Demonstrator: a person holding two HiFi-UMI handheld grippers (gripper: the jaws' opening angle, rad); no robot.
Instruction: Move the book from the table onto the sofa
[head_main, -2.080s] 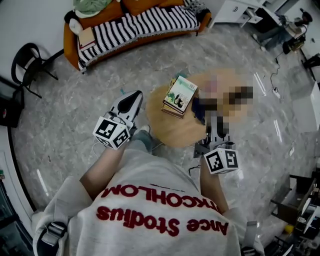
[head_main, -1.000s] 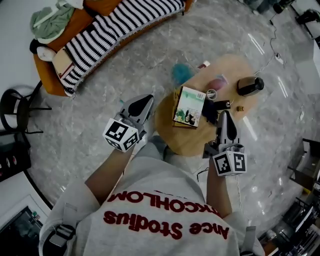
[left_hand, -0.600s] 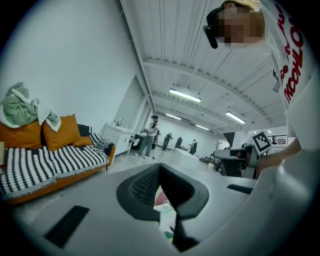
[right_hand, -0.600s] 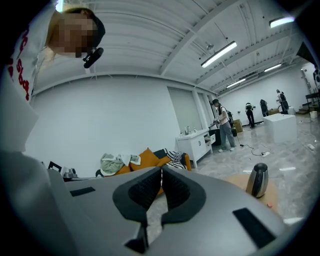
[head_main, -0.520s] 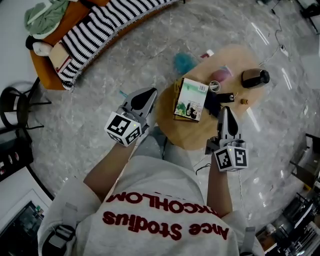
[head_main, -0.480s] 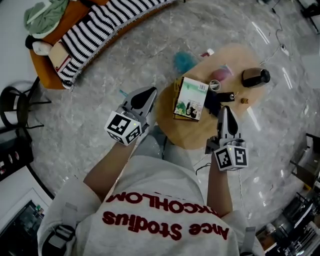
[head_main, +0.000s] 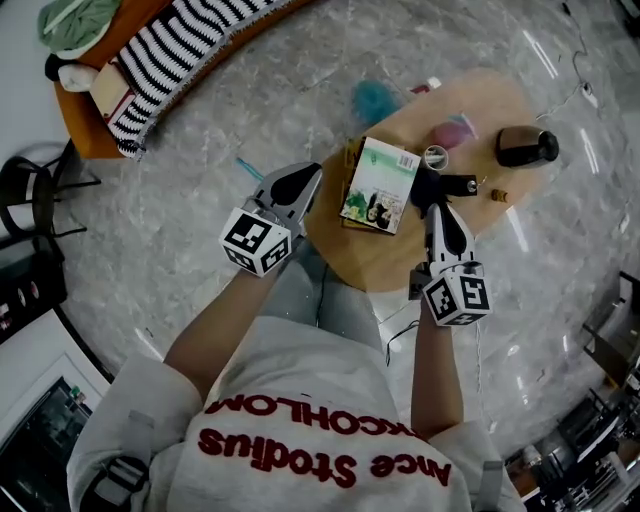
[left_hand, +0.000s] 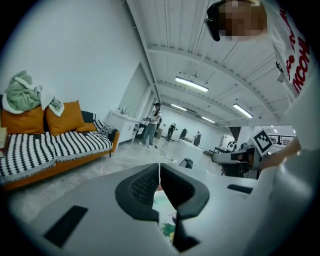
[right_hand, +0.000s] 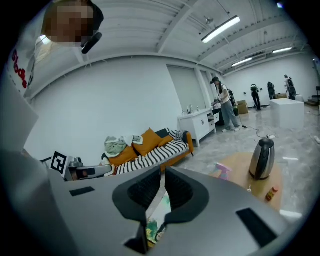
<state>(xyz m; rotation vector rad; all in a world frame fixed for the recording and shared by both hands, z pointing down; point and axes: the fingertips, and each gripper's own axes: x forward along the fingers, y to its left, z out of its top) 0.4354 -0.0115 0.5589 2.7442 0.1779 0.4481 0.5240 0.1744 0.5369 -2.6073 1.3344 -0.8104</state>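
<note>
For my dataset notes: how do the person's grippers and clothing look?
Both the left gripper and right gripper have pale grey bodies, black ribbed jaw pads and a black-and-white marker cube. The person wears a grey sweatshirt with red lettering.

Wood tbl (head_main: 362, 258), glossy floor (head_main: 200, 225), cloth sofa (head_main: 185, 42)

Head cam: high up, steep look down; sofa (head_main: 190, 40) upper left of frame, table (head_main: 360, 255) centre. Both gripper views: low, near-level, close behind own jaws, facing sofa side. All 3 share sofa + book (head_main: 380, 185); head & right share kettle (right_hand: 262, 157).
</note>
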